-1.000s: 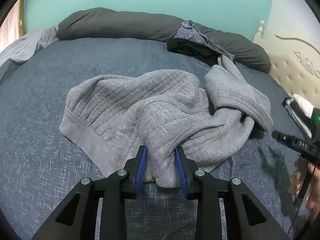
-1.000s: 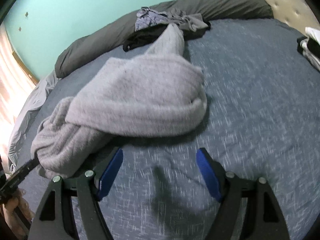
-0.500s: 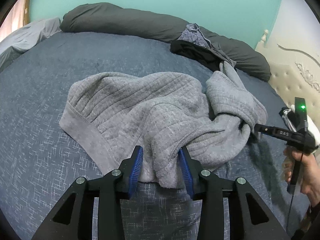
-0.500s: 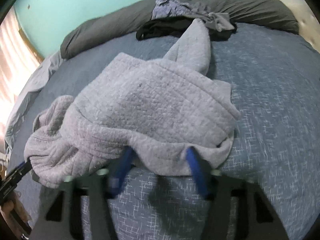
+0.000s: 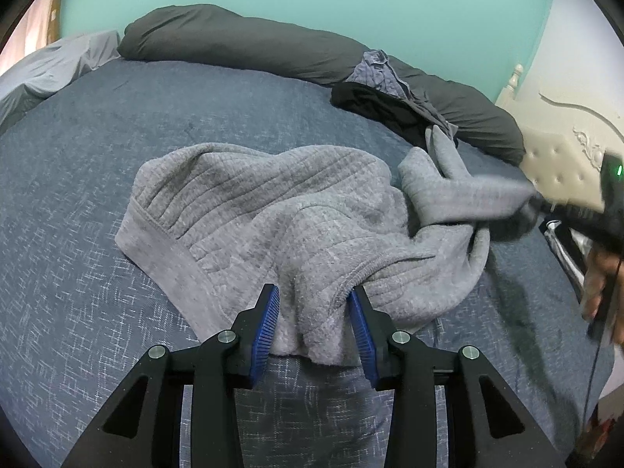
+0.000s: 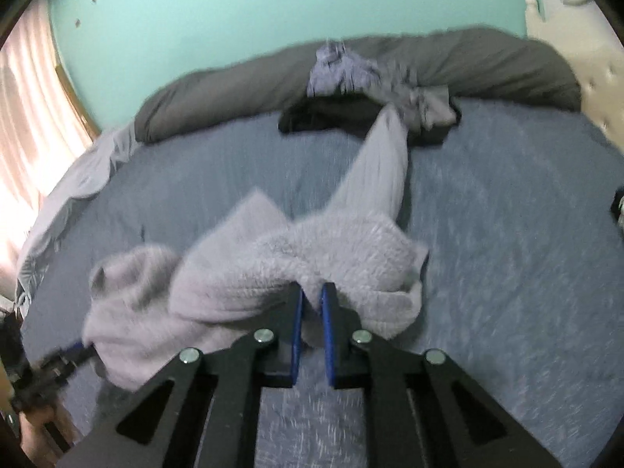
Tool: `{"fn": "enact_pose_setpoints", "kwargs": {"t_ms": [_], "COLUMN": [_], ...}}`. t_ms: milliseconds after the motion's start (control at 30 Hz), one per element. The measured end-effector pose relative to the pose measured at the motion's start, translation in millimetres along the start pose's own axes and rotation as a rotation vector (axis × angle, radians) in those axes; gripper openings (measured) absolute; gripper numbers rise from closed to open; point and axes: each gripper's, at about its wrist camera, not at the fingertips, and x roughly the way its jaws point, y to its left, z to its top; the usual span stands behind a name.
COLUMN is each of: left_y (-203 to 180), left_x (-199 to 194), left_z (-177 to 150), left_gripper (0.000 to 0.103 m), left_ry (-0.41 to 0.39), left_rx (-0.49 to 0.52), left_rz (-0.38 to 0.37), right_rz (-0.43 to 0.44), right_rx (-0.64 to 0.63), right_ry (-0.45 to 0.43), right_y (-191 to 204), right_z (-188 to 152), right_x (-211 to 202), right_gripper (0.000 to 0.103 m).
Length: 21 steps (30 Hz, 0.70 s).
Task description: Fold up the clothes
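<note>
A crumpled grey ribbed sweatshirt (image 5: 273, 210) is being held bunched on the blue bedspread (image 5: 78, 273), its hem pinched between the pads of the left gripper (image 5: 314, 312). To the right, its sleeve is being clamped by the nearly closed right gripper (image 6: 311, 304), below the dark bolster (image 5: 234, 43).

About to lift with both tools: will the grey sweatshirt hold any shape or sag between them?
Probably sags: the grey sweatshirt already lies in soft rumpled folds on the bed. It looks thick and quilted, so likely weighty for cloth. Its sleeve trails toward the pillow and would likely drag behind.
</note>
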Motion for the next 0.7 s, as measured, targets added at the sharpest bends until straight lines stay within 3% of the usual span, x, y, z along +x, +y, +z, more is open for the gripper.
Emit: {"fn": "enact_pose_setpoints", "kwargs": {"t_ms": [300,700], "left_y": [-2.3,-6.3], "left_x": [2.6,6.4], "left_z": [-1.8,-3.8], "left_gripper": [0.041,0.041], "left_ry": [0.011,0.021], "left_rx": [0.0,0.0], "left_rz": [-0.008,-0.036], "right_rz": [-0.026,-0.051], "right_rx": [-0.067,-0.171], "right_ry": [-0.108,-0.165], "right_y": [37.1,96.1], "right_z": [95.5,185.7], "right_x": [-22.3,30.9], "right_gripper": [0.008,0.008]}}
